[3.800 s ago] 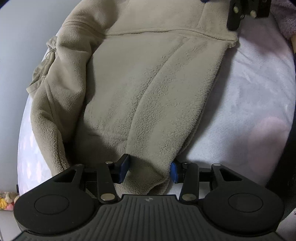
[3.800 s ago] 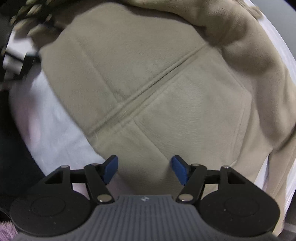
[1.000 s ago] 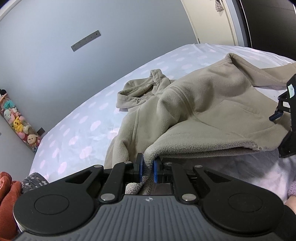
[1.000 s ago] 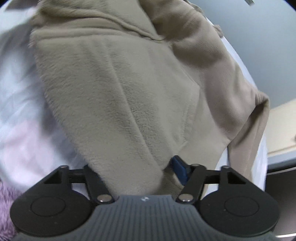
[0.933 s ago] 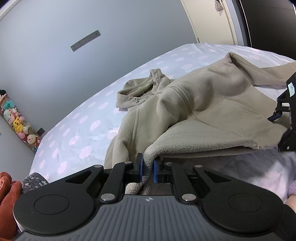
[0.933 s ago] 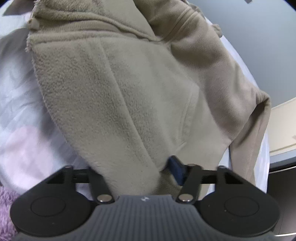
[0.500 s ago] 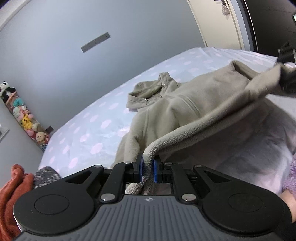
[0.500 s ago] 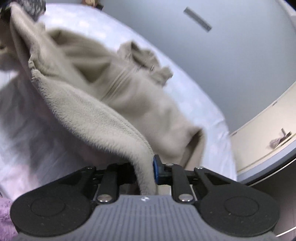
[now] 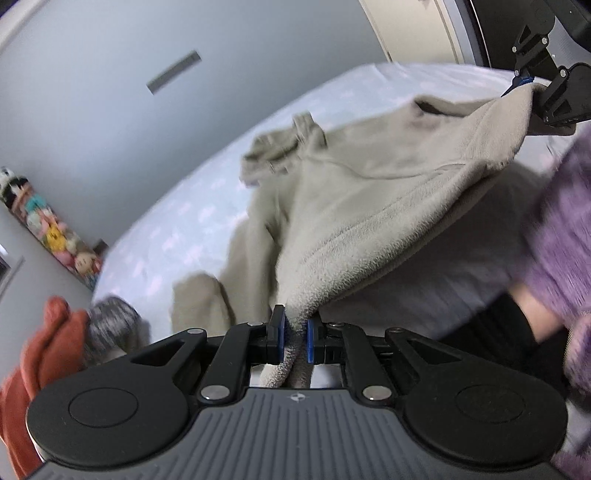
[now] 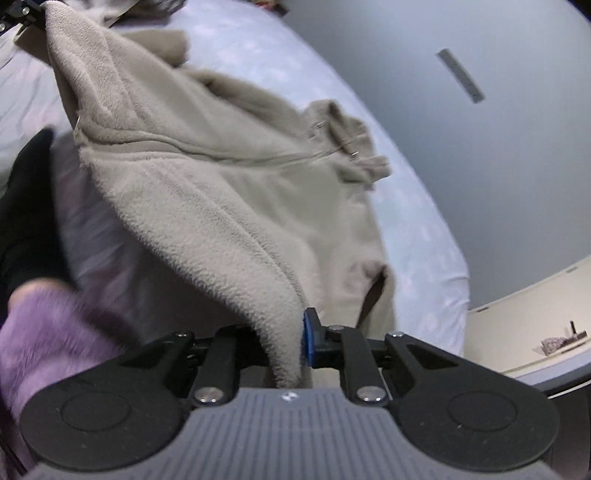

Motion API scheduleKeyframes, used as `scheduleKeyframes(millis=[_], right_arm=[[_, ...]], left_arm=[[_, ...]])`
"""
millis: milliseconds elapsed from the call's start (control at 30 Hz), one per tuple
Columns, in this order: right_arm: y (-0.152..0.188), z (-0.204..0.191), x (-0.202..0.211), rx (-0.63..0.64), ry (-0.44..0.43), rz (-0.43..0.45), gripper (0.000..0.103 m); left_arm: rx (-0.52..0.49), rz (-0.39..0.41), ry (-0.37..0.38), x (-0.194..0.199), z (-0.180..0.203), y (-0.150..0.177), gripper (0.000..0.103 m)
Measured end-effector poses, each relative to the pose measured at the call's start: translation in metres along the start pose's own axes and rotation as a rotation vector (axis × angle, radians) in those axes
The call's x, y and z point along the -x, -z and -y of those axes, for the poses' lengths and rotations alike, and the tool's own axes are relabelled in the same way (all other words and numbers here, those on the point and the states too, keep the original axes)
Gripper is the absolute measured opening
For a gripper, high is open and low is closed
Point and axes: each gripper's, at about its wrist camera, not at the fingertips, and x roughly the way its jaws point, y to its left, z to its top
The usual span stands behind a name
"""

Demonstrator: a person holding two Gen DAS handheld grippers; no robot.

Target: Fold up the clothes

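A beige fleece jacket (image 9: 369, 192) lies on the bed with its hood end far from me and its near hem lifted and stretched between both grippers. My left gripper (image 9: 293, 326) is shut on one hem corner, and fleece hangs down between its blue pads. My right gripper (image 10: 291, 334) is shut on the other hem corner; the fleece (image 10: 221, 184) drapes over its left finger and hides that pad. In the left wrist view the right gripper (image 9: 524, 83) holds its corner high at the top right. The left gripper (image 10: 16, 13) shows at the top left of the right wrist view.
The bed (image 9: 177, 221) has a pale dotted sheet. An orange garment (image 9: 40, 347) and a grey one (image 9: 110, 321) lie at its left end. A person's purple fuzzy sleeve (image 9: 557, 240) and dark trousers are close on the right. Plush toys (image 9: 55, 236) line a wall shelf.
The right gripper's jaws closed on the hem and rose with it. Both grippers lifted the hem off the bed, so the jacket's lower part now hangs taut between them.
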Motion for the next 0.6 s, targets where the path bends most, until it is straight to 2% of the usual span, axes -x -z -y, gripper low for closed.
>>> scheduleKeyframes(millis=[100,267,500,600], right_arm=[[0.007,-0.015,-0.004,0.026,-0.044,-0.032,0.018],[0.014,-0.022,-0.009,0.046,-0.096,-0.058,0.018],[0.011,-0.013,-0.005,-0.020,-0.129,-0.028,0.020],[0.010,-0.015,0.004,-0.081,-0.138,0.008,0.026]], left_arm=[[0.001,-0.061,0.030,-0.009,0.007,0.010,0.010],[0.006,-0.106,0.058,-0.008,0.010,0.021,0.010],[0.024,-0.079,0.014,0.001,0.001,0.020,0.010],[0.032,-0.075,0.011,-0.001,0.001,0.019,0.010]])
